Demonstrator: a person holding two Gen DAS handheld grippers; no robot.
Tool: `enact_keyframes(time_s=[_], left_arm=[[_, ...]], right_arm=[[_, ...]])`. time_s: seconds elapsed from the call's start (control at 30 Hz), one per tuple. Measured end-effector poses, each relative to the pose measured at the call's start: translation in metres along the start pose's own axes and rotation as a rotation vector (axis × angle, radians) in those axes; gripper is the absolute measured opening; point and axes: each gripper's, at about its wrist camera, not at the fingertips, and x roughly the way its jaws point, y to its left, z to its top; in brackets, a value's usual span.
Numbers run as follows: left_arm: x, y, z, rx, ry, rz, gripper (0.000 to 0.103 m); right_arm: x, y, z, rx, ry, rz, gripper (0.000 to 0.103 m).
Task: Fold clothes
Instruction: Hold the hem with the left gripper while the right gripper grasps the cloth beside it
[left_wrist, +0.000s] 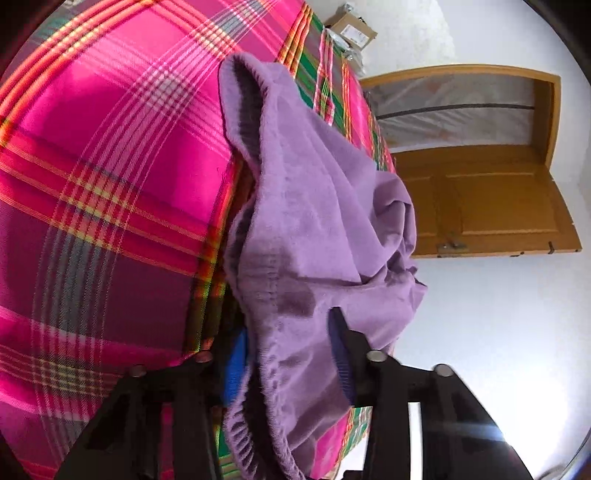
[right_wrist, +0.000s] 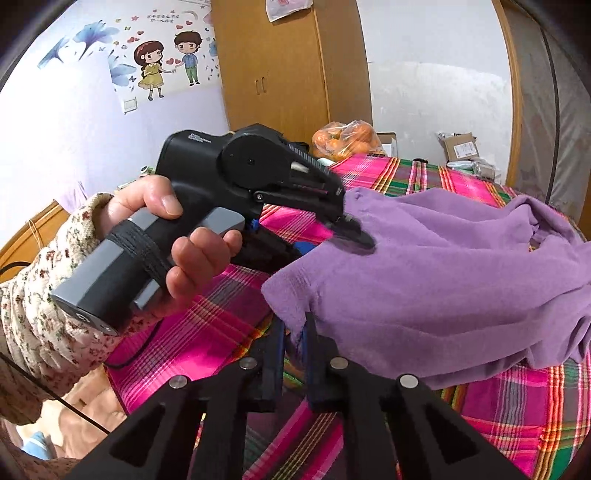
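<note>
A purple fleece garment (left_wrist: 317, 206) with an elastic waistband hangs bunched over a bed covered by a pink plaid sheet (left_wrist: 110, 147). My left gripper (left_wrist: 288, 325) is shut on the waistband, with cloth filling the gap between its blue pads. The right wrist view shows this left gripper (right_wrist: 343, 229) held by a hand (right_wrist: 173, 236) in a floral sleeve, biting the garment's (right_wrist: 443, 266) upper left edge. My right gripper (right_wrist: 293, 328) is shut on a lower corner of the same cloth, lifted above the sheet (right_wrist: 207, 332).
A wooden door (left_wrist: 480, 199) stands open past the bed's edge. A cardboard box (right_wrist: 460, 146) and a bag of oranges (right_wrist: 345, 138) sit at the bed's far end. A wooden wardrobe (right_wrist: 280, 66) stands against the wall behind.
</note>
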Motion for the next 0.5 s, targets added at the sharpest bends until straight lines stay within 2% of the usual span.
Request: enact_keyframes(time_s=[0.03,0.07,0.17,0.5], left_arm=[[0.001,0.002,0.001,-0.006,-0.003,0.007,0.016],[0.0,0.005,0.002,-0.018,-0.008,0.002,0.011],[0.0,0.011,0.003,-0.035,-0.012,-0.014,0.01],[-0.025,0.005,0.003,0.023,-0.094,-0.012,0.009]], right_arm=[[0.001,0.0,0.0,-0.001,0.002,0.002,0.009],[0.002,0.0,-0.001,-0.002,0.005,0.003,0.009],[0.006,0.002,-0.003,-0.005,0.018,0.01,0.009],[0.022,0.022,0.005,-0.051,0.018,0.074,0.009]])
